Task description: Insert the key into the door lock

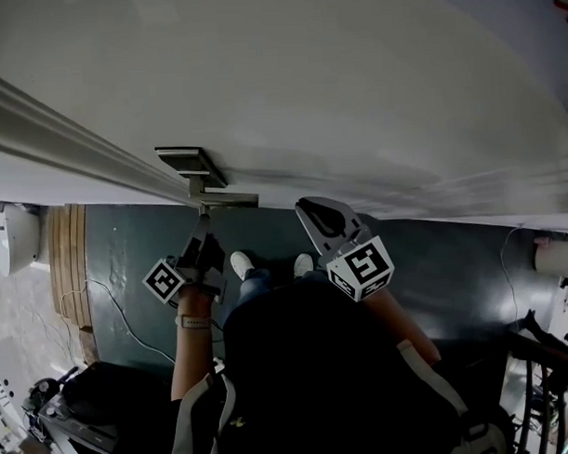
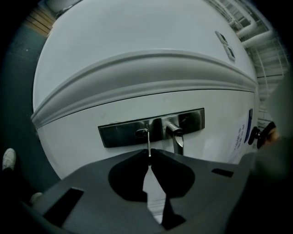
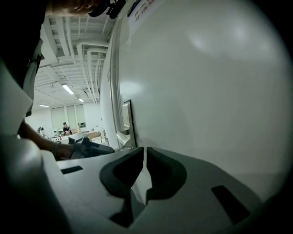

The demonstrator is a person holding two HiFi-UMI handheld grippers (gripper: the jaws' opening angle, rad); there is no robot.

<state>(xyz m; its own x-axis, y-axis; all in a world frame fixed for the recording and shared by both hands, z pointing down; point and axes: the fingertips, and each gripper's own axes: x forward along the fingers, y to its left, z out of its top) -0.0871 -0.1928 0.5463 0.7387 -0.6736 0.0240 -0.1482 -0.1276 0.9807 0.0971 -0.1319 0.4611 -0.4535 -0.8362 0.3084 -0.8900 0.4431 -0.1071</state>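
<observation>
Left gripper (image 2: 149, 153): jaws closed edge-on upon a thin silver metal key (image 2: 149, 144), blade projecting forward past the tips. This leaves the blade free and in line with the round keyhole cylinder (image 2: 142, 133) on the brushed steel lock plate (image 2: 120, 133) of the white door (image 2: 137, 77). The key tip meets the cylinder, but depth of entry cannot be told; judged at the entry stage. The silver lever handle (image 2: 177, 140) sits just beside the cylinder, untouched. Right gripper (image 3: 144, 153): jaws drawn nearly together on nothing, held near the bare door face, probably parked clear of the lock.
</observation>
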